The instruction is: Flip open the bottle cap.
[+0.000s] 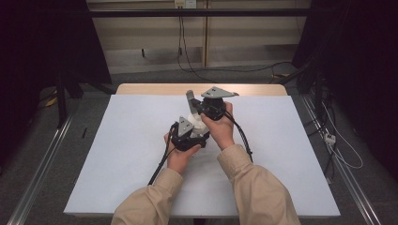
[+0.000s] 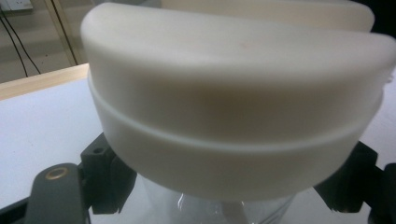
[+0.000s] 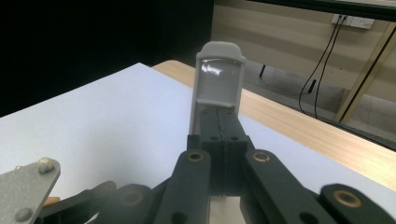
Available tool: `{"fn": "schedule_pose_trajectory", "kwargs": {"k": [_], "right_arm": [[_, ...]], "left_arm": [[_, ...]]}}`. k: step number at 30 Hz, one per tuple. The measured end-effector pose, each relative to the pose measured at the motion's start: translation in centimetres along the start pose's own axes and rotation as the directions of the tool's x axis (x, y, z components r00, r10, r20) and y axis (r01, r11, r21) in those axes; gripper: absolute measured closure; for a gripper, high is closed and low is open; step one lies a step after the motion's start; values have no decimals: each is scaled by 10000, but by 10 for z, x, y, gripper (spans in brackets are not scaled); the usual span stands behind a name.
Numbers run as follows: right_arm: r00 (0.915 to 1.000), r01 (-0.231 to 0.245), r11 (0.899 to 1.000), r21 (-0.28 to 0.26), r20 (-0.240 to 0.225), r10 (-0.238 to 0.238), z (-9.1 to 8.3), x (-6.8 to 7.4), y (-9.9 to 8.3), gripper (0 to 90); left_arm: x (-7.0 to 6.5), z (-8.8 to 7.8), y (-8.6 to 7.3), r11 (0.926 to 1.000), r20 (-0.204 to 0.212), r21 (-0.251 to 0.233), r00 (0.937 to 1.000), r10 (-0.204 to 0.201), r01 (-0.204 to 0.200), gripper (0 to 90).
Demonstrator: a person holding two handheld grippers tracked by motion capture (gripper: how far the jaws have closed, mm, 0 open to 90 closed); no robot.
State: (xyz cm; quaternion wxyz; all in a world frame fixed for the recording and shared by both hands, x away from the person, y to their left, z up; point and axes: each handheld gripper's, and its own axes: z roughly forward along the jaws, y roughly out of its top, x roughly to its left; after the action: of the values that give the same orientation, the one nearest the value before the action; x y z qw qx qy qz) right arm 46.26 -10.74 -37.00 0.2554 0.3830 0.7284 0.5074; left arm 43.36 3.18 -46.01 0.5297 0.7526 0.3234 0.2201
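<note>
Your left gripper [image 1: 193, 131], nearest you at table [image 1: 117, 154] centre, clamps a clear jar with a white lid [image 2: 233, 107]; its contents can't be told. At one o'clock beyond, your right gripper [image 3: 218, 100] pinches a grey scoop-like piece [image 3: 218, 77].

White container [image 2: 233, 107]: right side cut off at frame edge; clear lower part [image 2: 219, 210] cropped at bottom edge.

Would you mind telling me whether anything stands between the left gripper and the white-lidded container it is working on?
Nothing visible does. The left gripper is already shut on the white-lidded container, its jaws at either side just beneath the lid. The right gripper, held above it, is shut on a small grey piece.
</note>
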Motion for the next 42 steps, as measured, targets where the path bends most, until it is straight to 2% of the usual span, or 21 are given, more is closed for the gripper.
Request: {"fn": "schedule_pose_trajectory", "kwargs": {"k": [6,7,8,10,11,12,42], "right_arm": [[10000,22,10000,34,-55,-22,3,0,1,900],[10000,41,10000,33,-56,-41,3,0,1,900],[10000,31,10000,38,-47,-31,4,0,1,900],[10000,25,10000,40,-40,-24,5,0,1,900],[10000,-2,10000,37,-42,2,5,0,1,900],[10000,-25,10000,25,-38,25,5,1,1,900],[10000,-49,9998,174,-54,50,16,0,-1,900]], "left_arm": [[0,0,0,10000,10,-5,10000,-17,17,190],[-1,0,0,9998,-1,-31,9998,-198,198,189],[1,0,0,10000,26,3,10000,17,-17,190],[1,0,0,10000,26,-1,10000,-3,3,190],[-1,0,0,9998,-4,-29,9998,-197,197,189],[1,0,0,10000,16,-7,10000,23,-23,190],[0,0,0,10000,-10,15,10000,2,-2,190]]}}
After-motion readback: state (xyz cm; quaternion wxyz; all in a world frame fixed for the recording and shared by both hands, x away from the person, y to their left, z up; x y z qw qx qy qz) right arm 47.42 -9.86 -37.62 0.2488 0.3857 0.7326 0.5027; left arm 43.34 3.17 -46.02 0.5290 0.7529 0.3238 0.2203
